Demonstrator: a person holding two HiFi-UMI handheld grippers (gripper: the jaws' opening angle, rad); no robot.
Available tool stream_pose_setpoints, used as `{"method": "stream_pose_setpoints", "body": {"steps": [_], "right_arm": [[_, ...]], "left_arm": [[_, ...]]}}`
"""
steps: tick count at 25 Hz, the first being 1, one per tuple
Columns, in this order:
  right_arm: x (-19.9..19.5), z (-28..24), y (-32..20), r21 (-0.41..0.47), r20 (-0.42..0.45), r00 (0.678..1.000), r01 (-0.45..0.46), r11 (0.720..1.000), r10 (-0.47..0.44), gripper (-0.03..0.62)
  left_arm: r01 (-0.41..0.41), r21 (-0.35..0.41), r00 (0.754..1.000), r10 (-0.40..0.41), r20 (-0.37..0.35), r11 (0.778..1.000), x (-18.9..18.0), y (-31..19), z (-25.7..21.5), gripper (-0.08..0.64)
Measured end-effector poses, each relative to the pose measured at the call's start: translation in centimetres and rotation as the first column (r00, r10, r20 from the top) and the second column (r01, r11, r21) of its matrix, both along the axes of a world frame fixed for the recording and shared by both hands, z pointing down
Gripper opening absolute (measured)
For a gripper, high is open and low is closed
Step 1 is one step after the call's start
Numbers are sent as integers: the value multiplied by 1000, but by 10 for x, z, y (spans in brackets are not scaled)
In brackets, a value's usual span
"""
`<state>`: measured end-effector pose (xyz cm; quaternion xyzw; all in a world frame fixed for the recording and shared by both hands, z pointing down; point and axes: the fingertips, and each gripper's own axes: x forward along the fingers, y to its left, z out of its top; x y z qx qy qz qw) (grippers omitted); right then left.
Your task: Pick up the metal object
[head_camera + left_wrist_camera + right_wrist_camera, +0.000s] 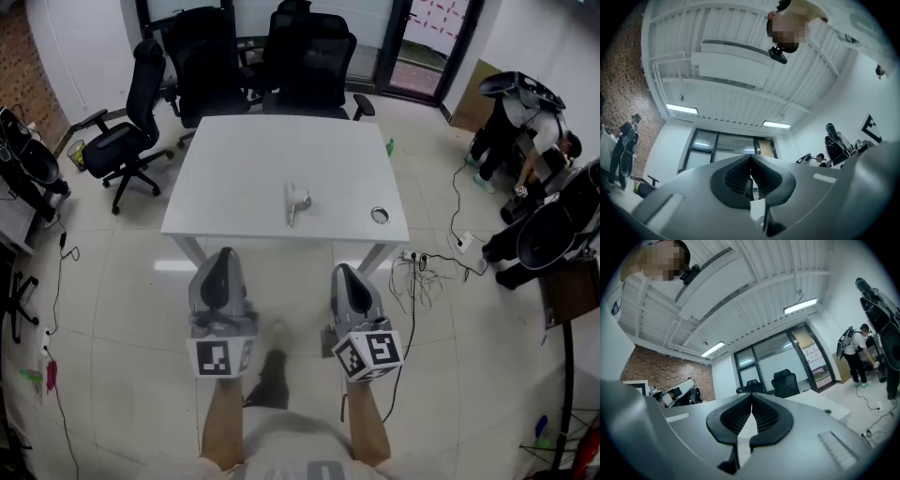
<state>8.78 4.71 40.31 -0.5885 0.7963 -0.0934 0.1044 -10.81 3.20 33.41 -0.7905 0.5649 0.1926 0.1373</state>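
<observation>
A silvery metal object [296, 202] lies near the middle of the white table [234, 159] in the head view. A small metal ring [380, 215] sits toward the table's front right corner. Both grippers are held upright in front of the table's near edge, well short of the metal object. My left gripper [221, 263] has its jaws shut with nothing between them, and its own view [750, 158] points up at the ceiling. My right gripper [348, 274] is likewise shut and empty, its view [751, 397] looking over the table edge toward the chairs.
Black office chairs [141, 112] stand at the table's far side and left. Cables and a power strip [427, 267] lie on the floor right of the table. A person [525, 131] bends over equipment at the far right. Another person [626, 140] stands at the left.
</observation>
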Motion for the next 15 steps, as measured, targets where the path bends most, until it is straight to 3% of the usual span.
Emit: {"method": "stream_pose_setpoints", "body": {"steps": [3, 7, 15], "right_arm": [[1, -25, -80, 61, -43, 999, -13, 998, 16, 9], [3, -51, -161, 95, -68, 997, -41, 995, 48, 11], [13, -20, -231, 15, -23, 999, -45, 999, 45, 11]], "left_arm": [[-25, -18, 1000, 25, 3, 1000, 7, -86, -7, 2], [-42, 21, 999, 42, -10, 999, 10, -169, -32, 2], [-82, -38, 996, 83, 25, 996, 34, -229, -13, 2]]}}
